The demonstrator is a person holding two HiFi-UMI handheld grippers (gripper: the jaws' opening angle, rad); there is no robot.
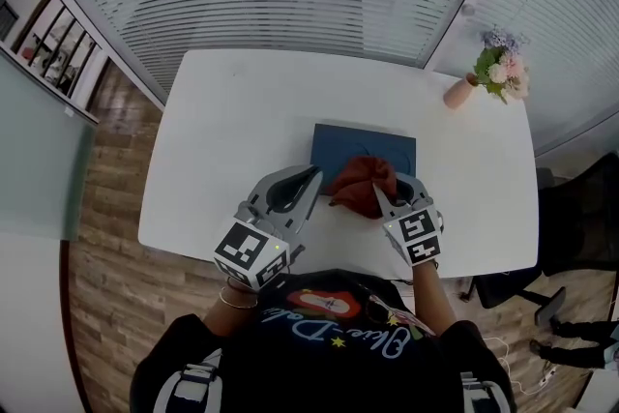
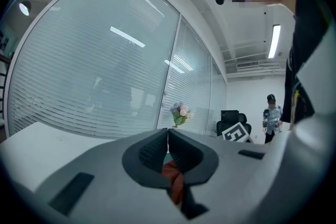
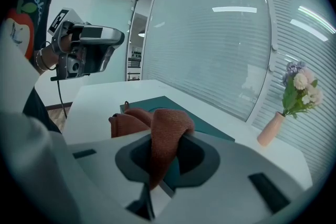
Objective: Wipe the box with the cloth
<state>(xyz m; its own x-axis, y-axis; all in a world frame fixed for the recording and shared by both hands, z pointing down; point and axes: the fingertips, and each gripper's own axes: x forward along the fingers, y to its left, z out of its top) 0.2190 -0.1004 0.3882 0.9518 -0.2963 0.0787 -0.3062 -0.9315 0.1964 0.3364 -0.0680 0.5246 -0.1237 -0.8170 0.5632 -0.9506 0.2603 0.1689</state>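
Head view: the cloth [image 1: 364, 181] is clamped in the right tool [image 1: 397, 194] and bunched on the near edge of the box [image 1: 363, 145]. The box is laid flat on the worktop [image 1: 222, 131], long axis left to right, stretching ahead of that tool. The left tool [image 1: 302, 181] is seen closed, empty, just left of the box.
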